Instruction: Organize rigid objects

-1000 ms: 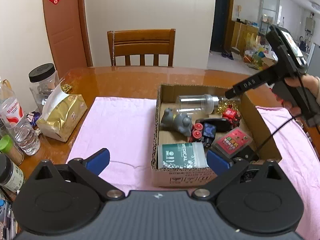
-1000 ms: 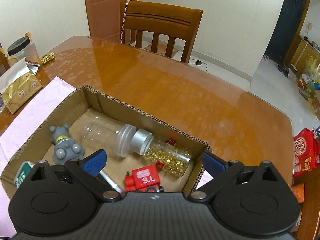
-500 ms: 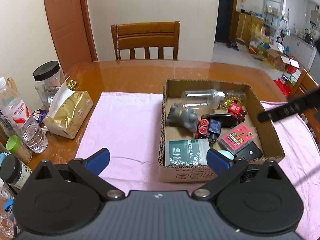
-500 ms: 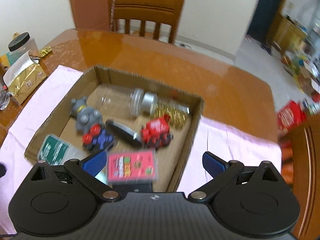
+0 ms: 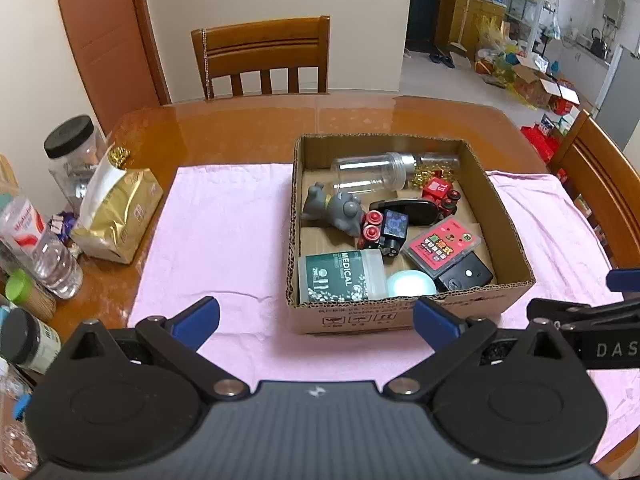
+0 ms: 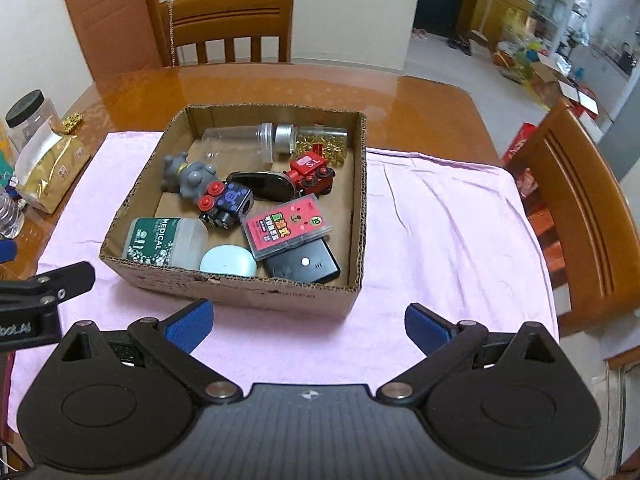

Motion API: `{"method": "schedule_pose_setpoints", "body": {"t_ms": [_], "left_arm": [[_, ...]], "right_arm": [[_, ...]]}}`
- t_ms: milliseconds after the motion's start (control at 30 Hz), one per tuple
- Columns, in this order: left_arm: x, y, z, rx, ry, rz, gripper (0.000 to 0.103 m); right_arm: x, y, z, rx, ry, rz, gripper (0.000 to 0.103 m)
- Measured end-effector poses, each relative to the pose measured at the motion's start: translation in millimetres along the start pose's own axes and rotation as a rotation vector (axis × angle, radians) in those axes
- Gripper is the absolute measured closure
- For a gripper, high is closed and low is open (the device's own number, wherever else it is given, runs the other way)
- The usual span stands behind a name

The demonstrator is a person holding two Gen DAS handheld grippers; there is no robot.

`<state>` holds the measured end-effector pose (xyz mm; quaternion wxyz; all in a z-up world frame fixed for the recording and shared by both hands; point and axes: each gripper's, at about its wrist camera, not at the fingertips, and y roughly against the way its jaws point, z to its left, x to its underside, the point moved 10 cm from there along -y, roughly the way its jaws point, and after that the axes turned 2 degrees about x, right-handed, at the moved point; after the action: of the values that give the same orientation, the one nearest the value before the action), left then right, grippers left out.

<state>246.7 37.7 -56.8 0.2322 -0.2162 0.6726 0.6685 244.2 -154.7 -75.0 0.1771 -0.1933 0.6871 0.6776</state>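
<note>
A cardboard box (image 5: 404,314) (image 6: 240,286) sits on a pink cloth (image 5: 224,224) (image 6: 448,216). It holds a clear jar (image 5: 368,172), a grey toy animal (image 5: 332,210), a blue and red toy train (image 6: 226,202), a red train (image 6: 310,172), a green MEDICAL bottle (image 5: 340,276), a red card case (image 6: 286,226) and a black device (image 6: 302,266). My left gripper (image 5: 316,318) is open and empty in front of the box. My right gripper (image 6: 308,324) is open and empty, also in front of the box.
At the table's left edge stand a gold tissue pack (image 5: 116,212), a black-lidded jar (image 5: 72,156), a water bottle (image 5: 36,244) and small containers. A wooden chair (image 5: 262,60) stands behind the table, another chair (image 6: 580,204) at the right.
Both grippers have drawn back towards the near side and risen. The right gripper has left the space above the box, and the whole box now shows in both views.
</note>
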Motion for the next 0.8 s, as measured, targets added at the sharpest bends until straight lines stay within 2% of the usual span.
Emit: {"method": "schedule_pose_setpoints", "body": {"t_ms": [400, 800], "left_arm": [[-8.0, 7.8, -1.3, -0.021, -0.014, -0.003, 0.001], [-10.9, 12.0, -3.7, -0.022, -0.016, -0.013, 0.001]], "right_arm": [[-8.1, 21.1, -2.5, 0.025, -0.048, -0.068, 0.0], [-6.8, 24.3, -0.3, 0.016, -0.039, -0.074, 0.0]]}}
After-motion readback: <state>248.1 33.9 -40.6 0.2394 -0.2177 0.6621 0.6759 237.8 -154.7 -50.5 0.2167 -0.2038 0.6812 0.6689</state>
